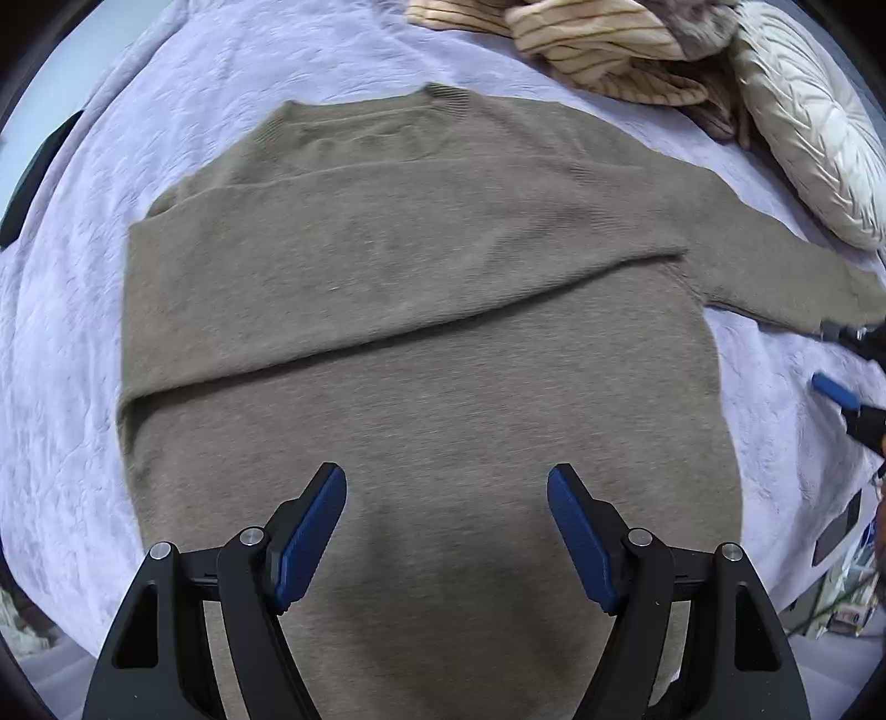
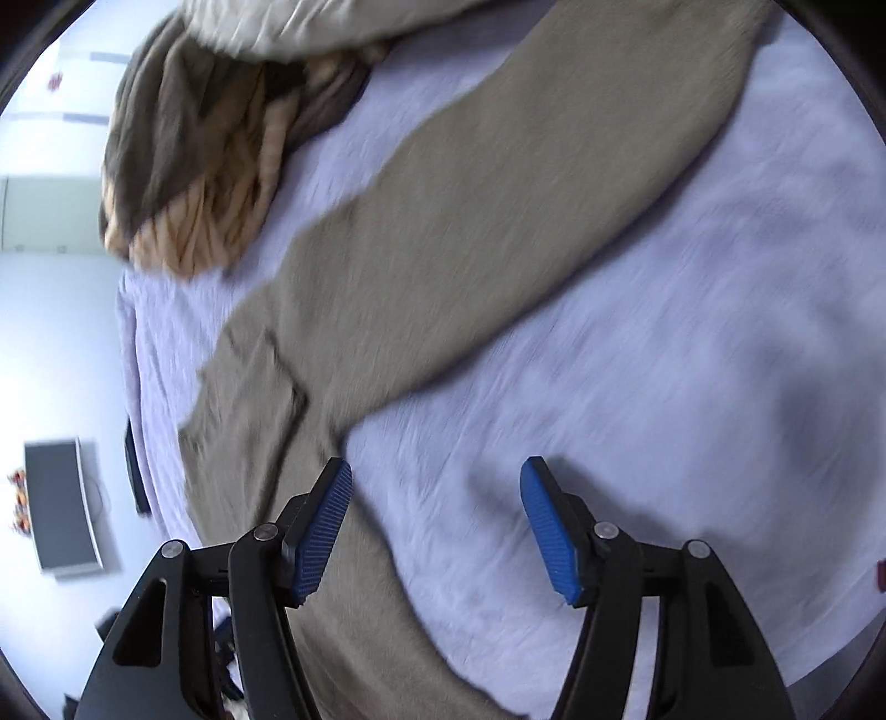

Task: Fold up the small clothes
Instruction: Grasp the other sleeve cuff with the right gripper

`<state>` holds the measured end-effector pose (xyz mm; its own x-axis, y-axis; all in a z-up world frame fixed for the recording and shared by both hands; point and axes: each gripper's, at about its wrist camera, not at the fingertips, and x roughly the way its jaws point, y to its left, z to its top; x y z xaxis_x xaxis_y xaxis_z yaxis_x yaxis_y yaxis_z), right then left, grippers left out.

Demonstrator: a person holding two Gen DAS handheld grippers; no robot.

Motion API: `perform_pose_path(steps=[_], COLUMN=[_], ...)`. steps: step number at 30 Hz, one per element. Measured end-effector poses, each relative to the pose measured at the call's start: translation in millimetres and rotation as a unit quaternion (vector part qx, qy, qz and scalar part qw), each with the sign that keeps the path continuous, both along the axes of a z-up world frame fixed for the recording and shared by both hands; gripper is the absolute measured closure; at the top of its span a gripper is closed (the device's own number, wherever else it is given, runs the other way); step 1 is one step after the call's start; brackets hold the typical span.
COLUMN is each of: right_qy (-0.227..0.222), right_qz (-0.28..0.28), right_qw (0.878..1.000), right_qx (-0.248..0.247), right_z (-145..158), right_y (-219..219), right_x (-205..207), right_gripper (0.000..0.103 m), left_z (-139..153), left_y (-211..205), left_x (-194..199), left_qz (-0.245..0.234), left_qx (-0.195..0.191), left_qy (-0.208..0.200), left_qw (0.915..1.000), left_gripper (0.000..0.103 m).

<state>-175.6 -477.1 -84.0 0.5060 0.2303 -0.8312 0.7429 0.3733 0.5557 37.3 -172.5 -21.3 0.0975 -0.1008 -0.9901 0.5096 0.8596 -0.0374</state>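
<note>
Olive-brown sweater (image 1: 421, 343) lies flat on a bed with a pale lilac bedspread (image 1: 66, 387), neckline (image 1: 443, 97) at the far end. One sleeve is folded across the chest as a diagonal band; the other sleeve (image 1: 786, 277) sticks out to the right, its cuff end next to the tip of the right gripper (image 1: 836, 390) at the frame edge.

Left gripper (image 1: 446, 531) hangs above the lower body of the sweater, jaws spread, nothing between the pads.

Right gripper (image 2: 437, 526) is spread too, empty, over bare bedspread just beside the sweater's side edge; left pad overlaps the knit in view, contact unclear. The frame is motion-blurred.

Open bedspread on the left of the sweater and to the right below the sleeve. The far right is crowded: a striped tan garment (image 1: 587, 44), a darker grey-brown cloth (image 2: 183, 111), and a quilted cream pillow (image 1: 814, 127) near the outstretched sleeve. Bed edge close on the left side of the right wrist view, floor beyond.
</note>
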Motion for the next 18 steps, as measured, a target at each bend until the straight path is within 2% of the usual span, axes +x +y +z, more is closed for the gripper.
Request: perform_pose_path(steps=[7, 11, 14, 18], right_qy=[-0.012, -0.018, -0.038, -0.076], right_qz=[-0.111, -0.153, -0.171, -0.168], right_qw=[0.993, 0.988, 0.985, 0.983], right_qx=[-0.022, -0.007, 0.003, 0.008], right_z=[0.7, -13.2, -19.5, -15.6], right_y=[-76.0, -98.6, -105.7, -103.4], right_x=[-25.2, -33.3, -33.1, -22.8], right_gripper=[0.036, 0.036, 0.036, 0.036], left_z=[-6.6, -12.9, -16.9, -20.9], left_y=[-32.1, -46.9, -56.1, -69.7], left_x=[-2.1, -2.6, -3.0, -1.3], left_qz=[-0.012, -0.020, -0.025, -0.028], left_qx=[-0.002, 0.002, 0.005, 0.003], left_qy=[0.007, 0.010, 0.012, 0.012], left_qw=[0.9999, 0.9998, 0.9996, 0.9995], left_gripper=[0.027, 0.027, 0.027, 0.027])
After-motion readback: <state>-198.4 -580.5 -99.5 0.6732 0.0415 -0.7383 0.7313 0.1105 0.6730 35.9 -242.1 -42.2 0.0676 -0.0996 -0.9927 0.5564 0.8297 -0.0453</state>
